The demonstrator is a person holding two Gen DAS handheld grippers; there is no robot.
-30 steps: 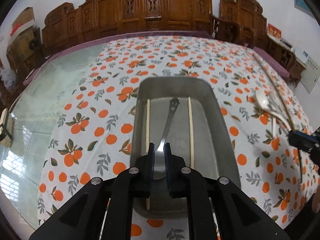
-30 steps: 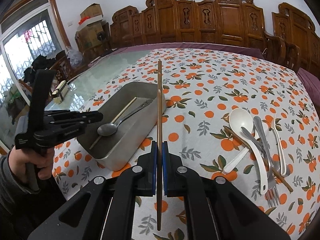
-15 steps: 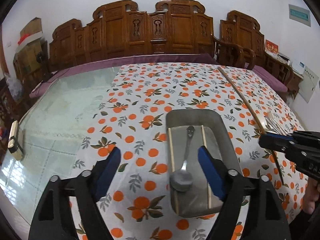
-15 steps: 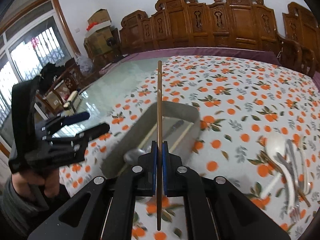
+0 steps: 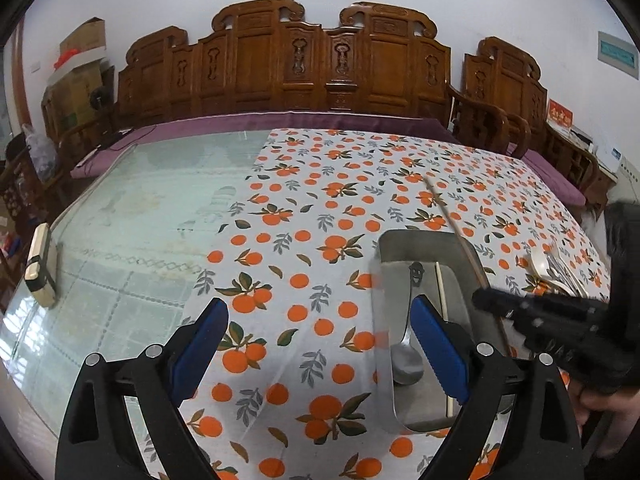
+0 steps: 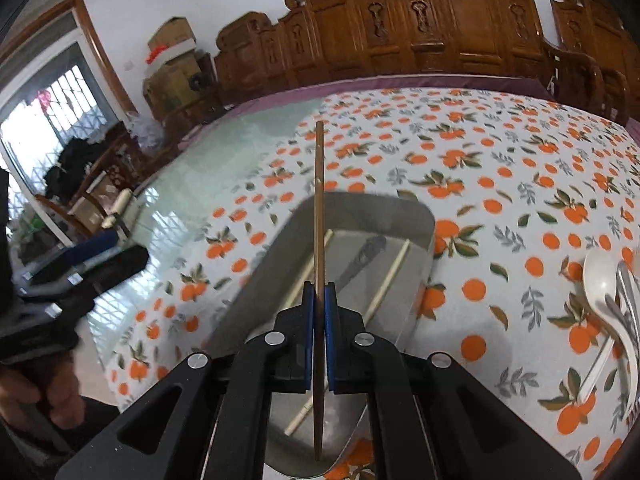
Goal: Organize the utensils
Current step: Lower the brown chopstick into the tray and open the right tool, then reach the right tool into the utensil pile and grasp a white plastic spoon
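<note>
The left gripper (image 5: 320, 344) is spreading its blue-padded jaws wide over the orange-print tablecloth (image 5: 320, 216), nothing between them. At its three o'clock, the rectangular grey metal tray (image 5: 424, 240) is holding a steel spoon (image 5: 408, 356) and pale chopsticks (image 5: 442, 296). The right gripper (image 6: 319, 320) is clenching a long brown wooden chopstick (image 6: 319, 208) above that tray, with white spoons and forks (image 6: 612, 292) lying at three o'clock.
</note>
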